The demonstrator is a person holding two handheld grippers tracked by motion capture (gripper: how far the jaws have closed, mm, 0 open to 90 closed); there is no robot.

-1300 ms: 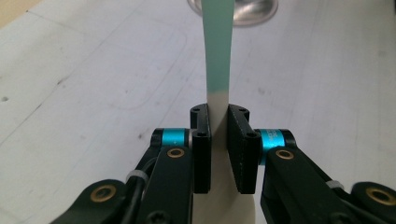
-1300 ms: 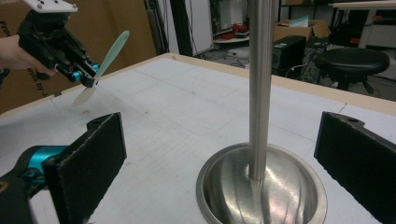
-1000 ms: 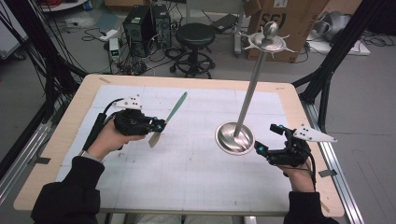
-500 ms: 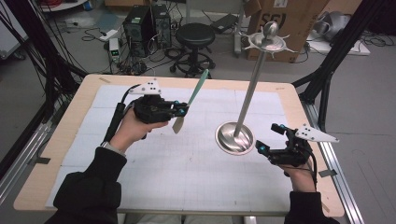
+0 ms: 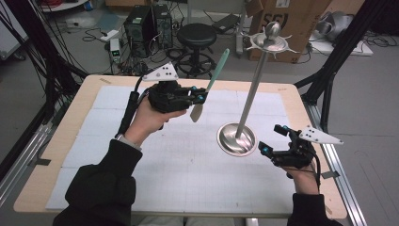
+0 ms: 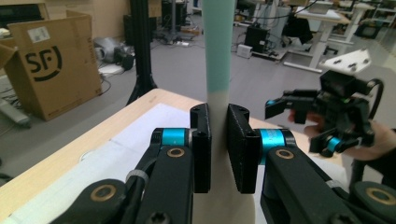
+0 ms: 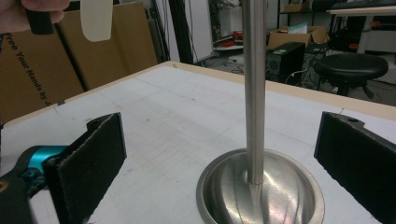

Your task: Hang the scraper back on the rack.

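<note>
The left gripper (image 5: 200,97) has its jaws clenched on a spatula (image 5: 210,84), raised left of the metal stand (image 5: 237,139). The right gripper (image 5: 273,140), jaws released, sits beside the stand's base.

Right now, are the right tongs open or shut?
Open. The right tongs hold nothing; in the right gripper view their pads stand wide apart on either side of the metal stand, touching nothing.

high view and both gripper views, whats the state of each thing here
spatula: off the table, tilted, clamped in the left gripper
left gripper: shut on the spatula
right gripper: open, holding nothing, beside the stand's base
metal stand: upright on the table, untouched
table: covered by a white mat
</note>
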